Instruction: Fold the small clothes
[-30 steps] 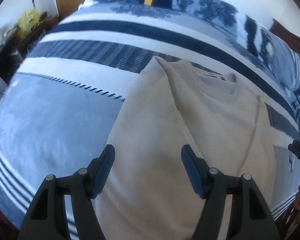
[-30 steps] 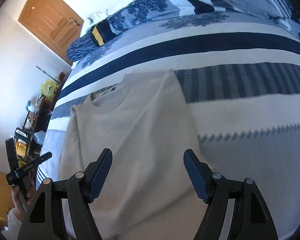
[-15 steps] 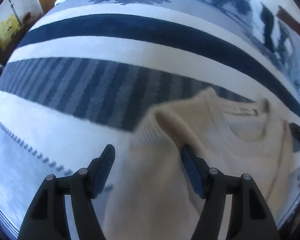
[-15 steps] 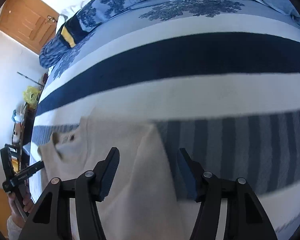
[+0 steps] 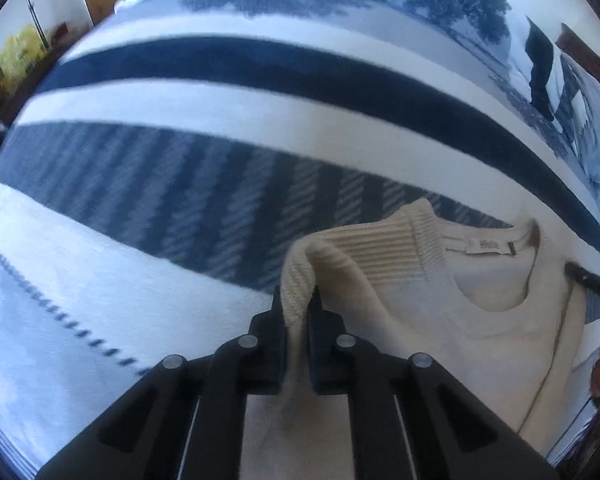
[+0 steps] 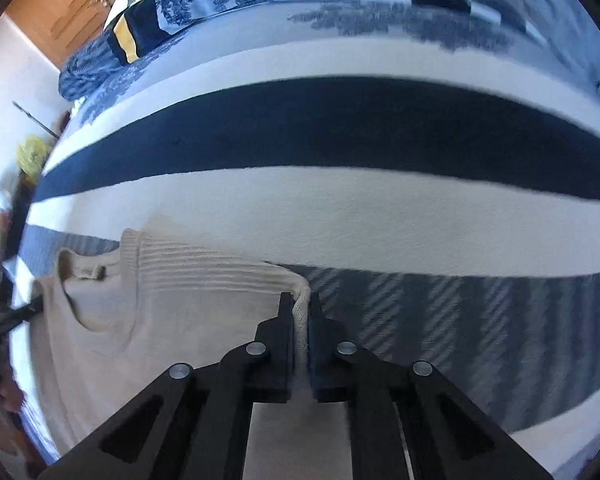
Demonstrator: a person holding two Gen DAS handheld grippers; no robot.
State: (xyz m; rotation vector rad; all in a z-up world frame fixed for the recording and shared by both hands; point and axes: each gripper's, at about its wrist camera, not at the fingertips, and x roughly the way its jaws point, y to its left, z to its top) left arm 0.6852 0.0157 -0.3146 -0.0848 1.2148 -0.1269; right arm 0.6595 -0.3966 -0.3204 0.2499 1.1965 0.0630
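A cream knit sweater [image 5: 440,320] lay flat on a bed covered by a blue, navy and white striped blanket [image 5: 180,96], its neckline and label toward the far side. The left gripper [image 5: 297,308] was clamped on the ribbed band at the sweater's far left corner, the knit pinched between its two black fingers and puckered into a small raised fold. The right gripper [image 6: 300,308] was likewise closed on the ribbed band at the far right corner, seen in the right wrist view as a thin strip of cream knit [image 6: 160,292] between nearly touching fingers.

The sweater looked soft, limp and fairly light; it would likely sag between the two holds and drape wherever it was carried, with little risk of damage. The ribbed band seemed the sensible place to grip (thicker and less stretchy than the body), and the knit texture should resist slipping.

One second earlier both grippers hung wide open above the middle of the garment, nearer to the viewer. Half a second earlier they had travelled toward the far edge, still open, straddling the corners. Now both had closed on the fabric, and the far left corner had lifted slightly off the blanket.
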